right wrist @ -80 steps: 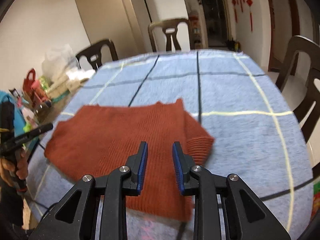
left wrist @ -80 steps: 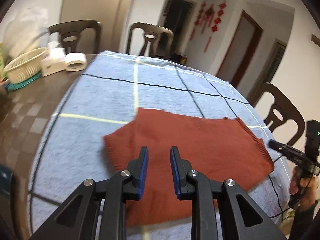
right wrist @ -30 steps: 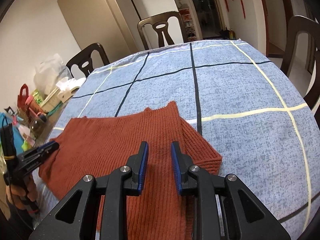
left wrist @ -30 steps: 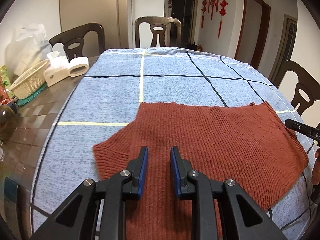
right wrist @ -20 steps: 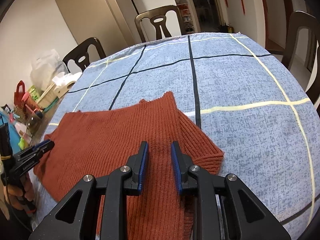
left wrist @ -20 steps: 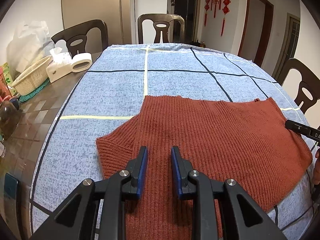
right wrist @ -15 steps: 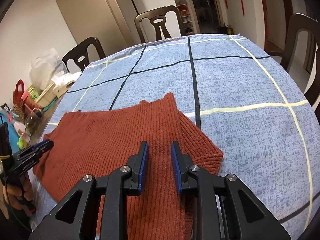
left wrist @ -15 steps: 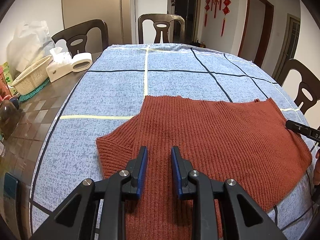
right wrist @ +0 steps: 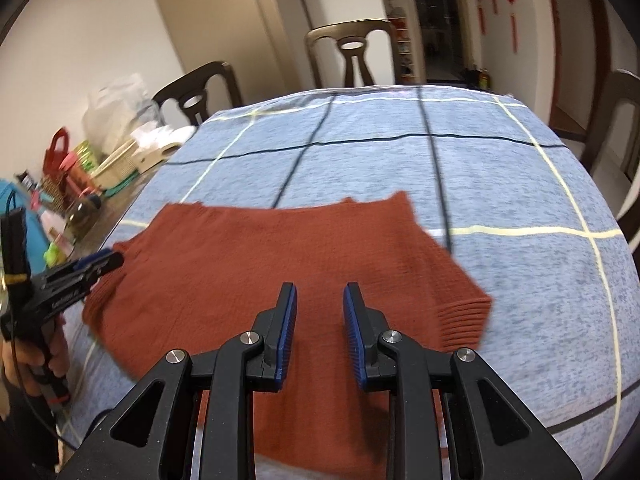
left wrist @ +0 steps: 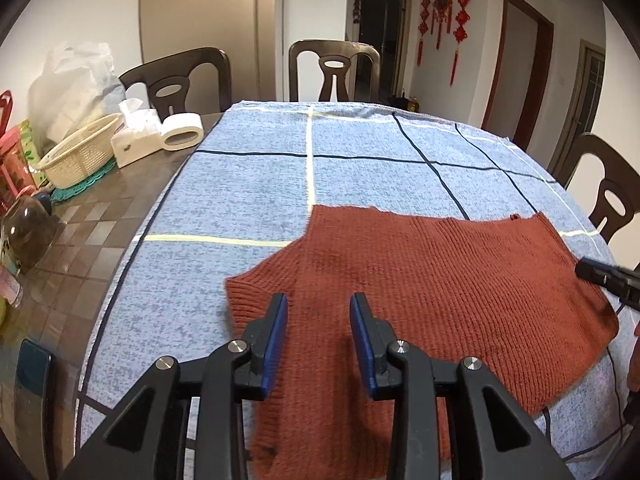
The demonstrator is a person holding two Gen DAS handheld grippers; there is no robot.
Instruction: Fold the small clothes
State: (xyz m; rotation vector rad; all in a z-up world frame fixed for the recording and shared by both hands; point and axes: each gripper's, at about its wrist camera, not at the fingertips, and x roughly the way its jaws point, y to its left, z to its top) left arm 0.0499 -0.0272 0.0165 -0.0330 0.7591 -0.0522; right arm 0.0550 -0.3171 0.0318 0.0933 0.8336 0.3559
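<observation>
Hovering over the rust sweater (left wrist: pixel 420 280), my left gripper (left wrist: pixel 319 312) is just widening its empty jaws; my right gripper (right wrist: pixel 320 304) is hanging partly open, empty.

Dark wooden chairs (left wrist: pixel 334 70) ring the table (left wrist: pixel 80 240) before cream walls (left wrist: pixel 200 8), with red hangings (left wrist: pixel 442 4) upper right.

A home dining room: a table (left wrist: pixel 96 216) under a blue checked cloth (left wrist: pixel 360 160), dark wooden dining chairs (left wrist: pixel 334 68) around it, red knot decorations (left wrist: pixel 442 0) on the wall (beside a doorway), and a basket (left wrist: pixel 80 156), tissues (left wrist: pixel 136 136) and a toilet roll (left wrist: pixel 182 132) at the table's edge.
</observation>
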